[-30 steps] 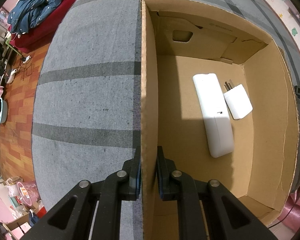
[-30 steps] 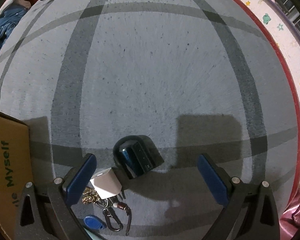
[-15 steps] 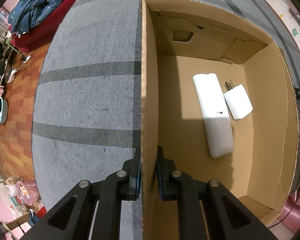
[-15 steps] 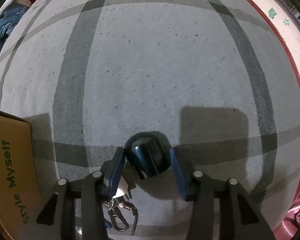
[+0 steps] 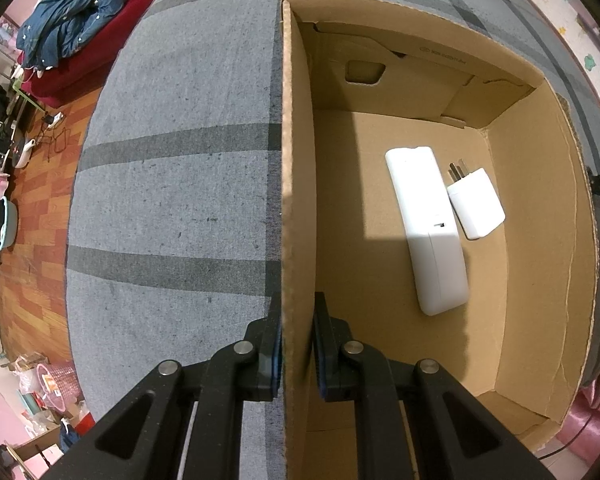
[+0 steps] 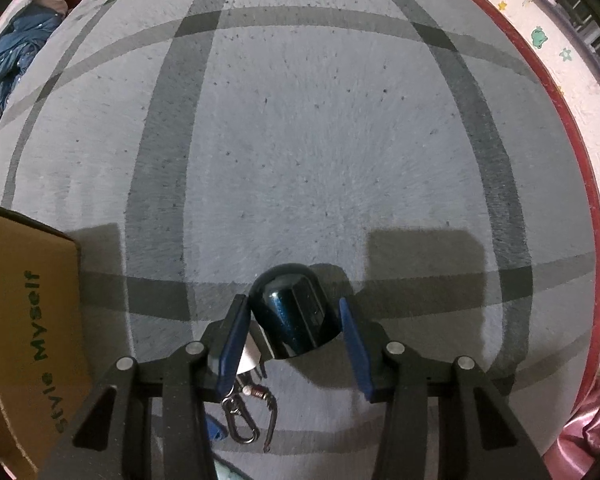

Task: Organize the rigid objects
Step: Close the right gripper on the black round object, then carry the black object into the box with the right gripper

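On the bed: a grey blanket (image 5: 172,200) with dark stripes lies under everything; a cardboard box (image 5: 548,320) stands open on it
Left gripper (image 5: 296,344): points down; jaws clamped on the box's left wall, one pad outside and one inside
Inside the box: a long white remote (image 5: 424,224) lies on the floor; a white charger plug (image 5: 476,204) lies just beside it on its right, prongs toward the far wall
Right gripper (image 6: 296,344): points down over the blanket; jaws closed on a dark glossy rounded object (image 6: 296,312), a blue pad against each side
Beside that object: a key ring with carabiner (image 6: 244,412) lies on the blanket, partly hidden by the left finger; a small white item above it is too hidden to tell
Box in the right view: its printed outer side shows at the left edge, apart from the dark object
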Action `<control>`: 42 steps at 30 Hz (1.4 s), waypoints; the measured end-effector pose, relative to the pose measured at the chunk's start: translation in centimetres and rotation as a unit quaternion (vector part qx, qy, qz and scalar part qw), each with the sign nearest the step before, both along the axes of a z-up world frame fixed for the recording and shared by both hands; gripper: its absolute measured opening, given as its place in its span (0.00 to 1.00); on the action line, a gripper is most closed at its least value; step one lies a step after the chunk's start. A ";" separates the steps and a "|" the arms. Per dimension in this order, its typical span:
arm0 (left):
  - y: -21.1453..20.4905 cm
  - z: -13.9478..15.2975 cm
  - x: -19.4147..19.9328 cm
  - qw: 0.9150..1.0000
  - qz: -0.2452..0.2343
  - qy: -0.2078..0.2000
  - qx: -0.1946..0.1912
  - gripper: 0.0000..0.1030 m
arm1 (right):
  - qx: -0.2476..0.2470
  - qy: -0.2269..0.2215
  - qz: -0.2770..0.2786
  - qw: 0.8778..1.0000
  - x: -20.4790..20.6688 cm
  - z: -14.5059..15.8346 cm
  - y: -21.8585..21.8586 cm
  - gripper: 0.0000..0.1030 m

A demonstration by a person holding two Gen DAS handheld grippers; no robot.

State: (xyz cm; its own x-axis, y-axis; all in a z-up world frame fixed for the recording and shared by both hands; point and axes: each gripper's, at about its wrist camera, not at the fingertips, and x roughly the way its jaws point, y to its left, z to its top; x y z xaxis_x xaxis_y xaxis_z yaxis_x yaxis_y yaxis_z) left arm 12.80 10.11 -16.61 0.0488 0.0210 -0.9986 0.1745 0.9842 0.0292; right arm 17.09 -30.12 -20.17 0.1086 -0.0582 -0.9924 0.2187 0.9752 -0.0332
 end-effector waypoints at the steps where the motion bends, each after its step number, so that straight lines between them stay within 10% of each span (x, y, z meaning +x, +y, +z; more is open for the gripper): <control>1: 0.0 0.0 0.0 1.000 0.000 0.000 0.000 0.13 | 0.000 -0.001 -0.001 1.000 0.0 0.2 0.2 0.48; 42: 0.4 0.1 -0.5 1.000 -0.011 -0.010 -0.011 0.12 | 0.007 -0.052 0.049 0.997 -3.7 10.9 10.3 0.48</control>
State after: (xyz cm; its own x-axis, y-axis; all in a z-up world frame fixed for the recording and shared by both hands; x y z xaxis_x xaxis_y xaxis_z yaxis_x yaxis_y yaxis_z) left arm 12.28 10.49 -16.54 0.0682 -0.0025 -0.9977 0.1947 0.9808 0.0108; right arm 13.36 -19.79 -9.27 0.2147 -0.0289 -0.9762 0.1244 0.9922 -0.0020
